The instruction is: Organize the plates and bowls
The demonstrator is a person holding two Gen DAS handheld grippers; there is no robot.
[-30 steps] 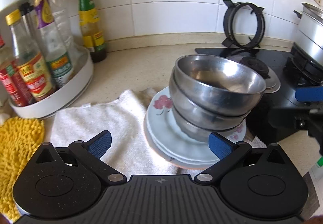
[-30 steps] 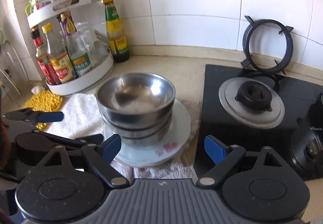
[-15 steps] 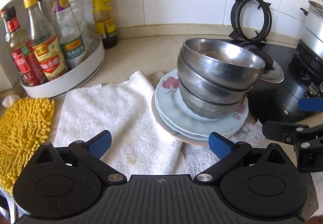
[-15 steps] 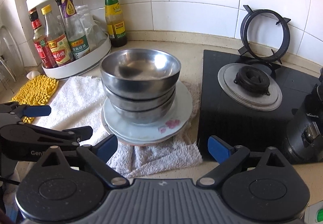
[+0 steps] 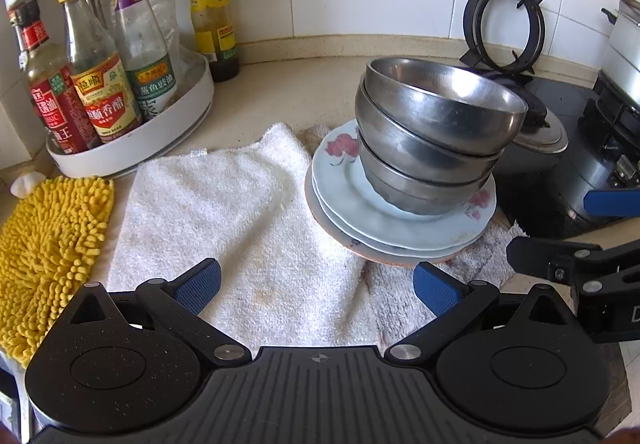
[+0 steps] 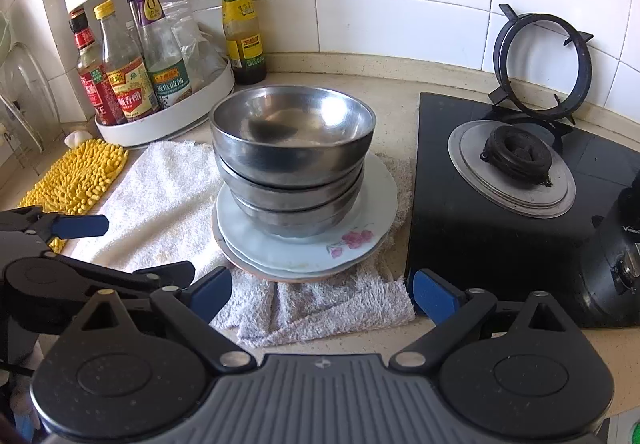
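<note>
Three nested steel bowls (image 5: 432, 132) (image 6: 292, 160) stand on a stack of white flowered plates (image 5: 344, 200) (image 6: 372, 228), which rests on a white towel (image 5: 224, 212) (image 6: 160, 200). My left gripper (image 5: 318, 284) is open over the towel, short of the plates and to their left, with nothing between its fingers. In the right wrist view the left gripper (image 6: 140, 248) shows at the left edge. My right gripper (image 6: 322, 290) is open in front of the plate stack, empty; its blue pads (image 5: 608, 202) appear at the right edge of the left wrist view.
A white turntable rack (image 5: 132, 140) (image 6: 172, 120) with sauce bottles stands back left, a lone green-capped bottle (image 6: 242, 24) beside it. A yellow mop cloth (image 5: 44, 240) lies left. The black gas hob (image 6: 512, 204), its burner and a loose pan support (image 6: 540, 64) are right.
Both views have pulled back from the bowl stack, which now sits farther from the fingers. The right gripper's jaws have widened slightly. The stack itself has not moved.
</note>
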